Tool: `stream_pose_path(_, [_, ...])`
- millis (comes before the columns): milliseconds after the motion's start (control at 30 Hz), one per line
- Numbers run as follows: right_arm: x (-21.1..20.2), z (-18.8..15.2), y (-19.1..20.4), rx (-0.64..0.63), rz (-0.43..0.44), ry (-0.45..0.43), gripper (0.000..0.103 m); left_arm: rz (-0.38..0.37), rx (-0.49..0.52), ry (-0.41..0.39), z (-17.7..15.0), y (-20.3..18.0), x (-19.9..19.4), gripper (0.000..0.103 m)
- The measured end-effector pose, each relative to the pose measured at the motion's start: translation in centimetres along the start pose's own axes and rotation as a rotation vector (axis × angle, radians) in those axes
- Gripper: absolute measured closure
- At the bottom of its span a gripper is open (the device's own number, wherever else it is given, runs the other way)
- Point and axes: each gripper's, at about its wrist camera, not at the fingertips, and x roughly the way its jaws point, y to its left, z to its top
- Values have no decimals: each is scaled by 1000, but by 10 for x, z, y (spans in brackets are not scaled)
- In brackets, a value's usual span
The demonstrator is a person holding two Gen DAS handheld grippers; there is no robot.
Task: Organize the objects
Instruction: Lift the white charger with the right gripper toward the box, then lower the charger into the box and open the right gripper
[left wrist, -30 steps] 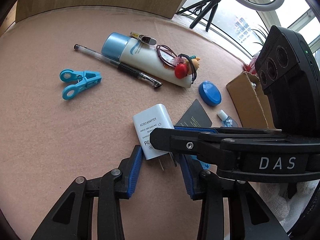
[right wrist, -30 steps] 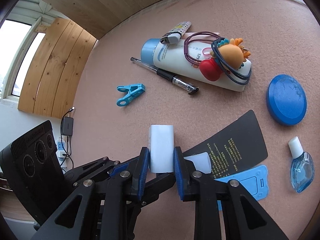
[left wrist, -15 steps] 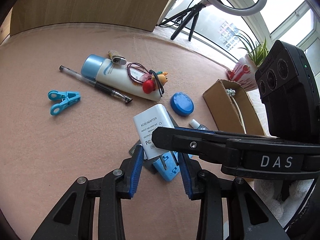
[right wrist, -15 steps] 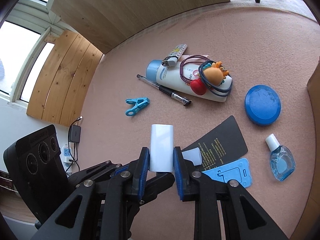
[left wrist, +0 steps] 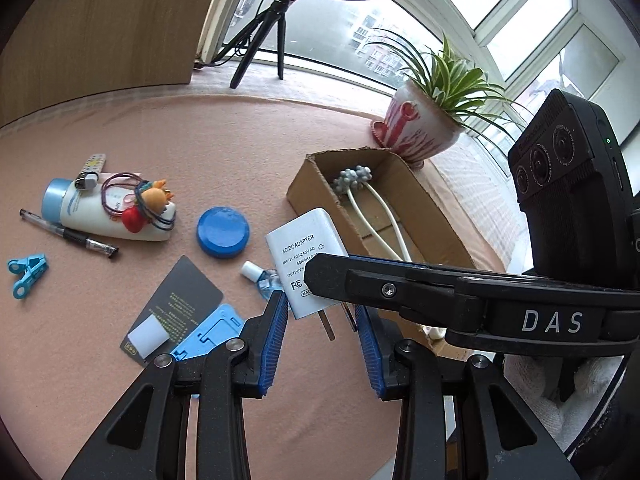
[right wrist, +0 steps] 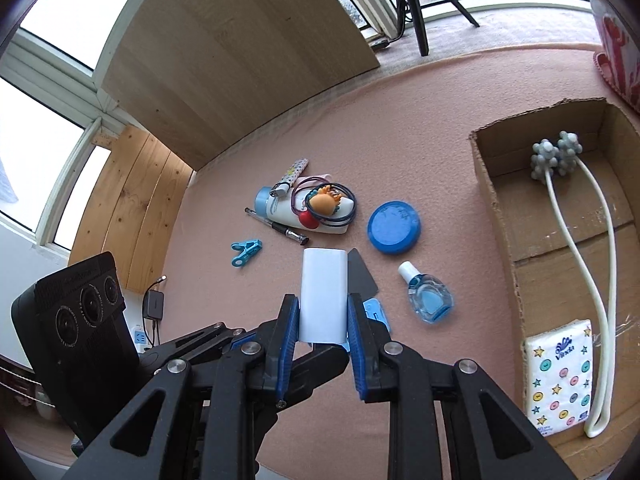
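Since a second ago the left wrist view has swung from clutter toward the cardboard box (left wrist: 416, 216); left gripper (left wrist: 322, 322) jaws narrow, seemingly empty. Right wrist view: right gripper (right wrist: 323, 320) clamps the white adapter (right wrist: 323, 296), now nearing the box, probably for dropping in.

Smooth white plastic adapter (right wrist: 323, 294), corrugated cardboard box (right wrist: 496, 216)

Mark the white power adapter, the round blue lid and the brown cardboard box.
white power adapter (right wrist: 323, 294): right wrist view, middle of its plain face.
round blue lid (right wrist: 394, 227): right wrist view, centre of its top.
brown cardboard box (right wrist: 486, 182): right wrist view, left wall.
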Motion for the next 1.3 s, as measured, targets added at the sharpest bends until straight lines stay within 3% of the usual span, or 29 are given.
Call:
stream_pose_path(500, [-86, -17, -94, 142, -115, -122, 81, -116, 148, 98, 10, -111, 77, 65])
stream_pose_path(933, [-112, -37, -134, 211, -150, -144, 81, -127, 190, 142, 3, -143, 108, 64])
stream_pose_path(967, [-113, -37, -135, 214, -151, -146, 81, -117, 184, 148, 5, -142, 110, 56])
stream_pose_path(1000, [-113, -38, -136, 214, -154, -147, 79, -100, 178, 157, 5, -141, 112, 36])
stream_pose_path(1067, [-112, -39, -139, 213, -182, -144, 66, -76, 177, 147, 5, -139, 109, 24])
stream_pose_path(1100, [-112, -40, -139, 218, -203, -144, 50, -71, 182, 141, 4, -137, 107, 24])
stream_pose_path(1133, [-114, -41, -140, 225, -223, -156, 44, -66, 185, 137, 3, -136, 105, 24])
stream_pose_path(1300, [-119, -42, -139, 230, -231, -186, 43, -61, 173, 120, 0, -125, 94, 24])
